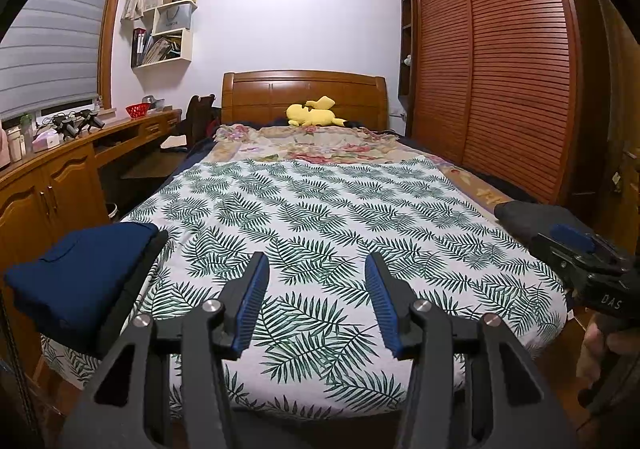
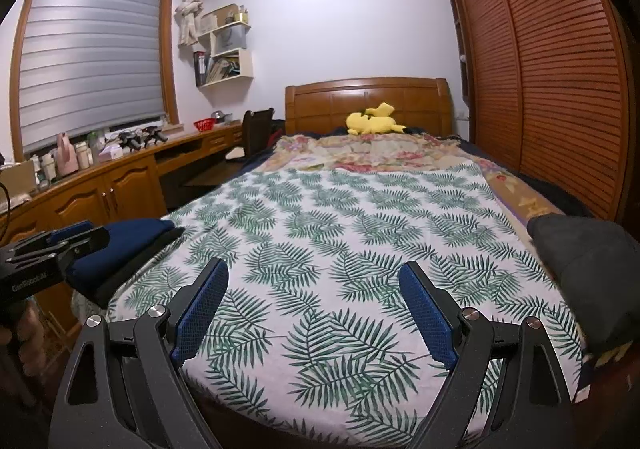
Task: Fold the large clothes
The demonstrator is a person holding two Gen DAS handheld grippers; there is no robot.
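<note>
A folded navy garment (image 1: 80,269) lies on a darker folded one at the bed's front left corner; it also shows in the right wrist view (image 2: 120,249). A dark grey garment (image 2: 588,273) lies bunched at the front right edge, and shows in the left wrist view (image 1: 532,217). The leaf-print sheet (image 1: 320,217) covers the bed between them. My left gripper (image 1: 316,269) is open and empty above the sheet's front edge. My right gripper (image 2: 314,277) is open and empty beside it, seen at the right of the left wrist view (image 1: 588,257).
A yellow plush toy (image 1: 314,113) lies by the wooden headboard (image 1: 304,93) on a floral blanket (image 1: 312,143). A wooden desk with cupboards (image 1: 60,169) runs along the left wall. Slatted wardrobe doors (image 1: 500,69) stand on the right. A chair (image 1: 200,117) stands at the desk.
</note>
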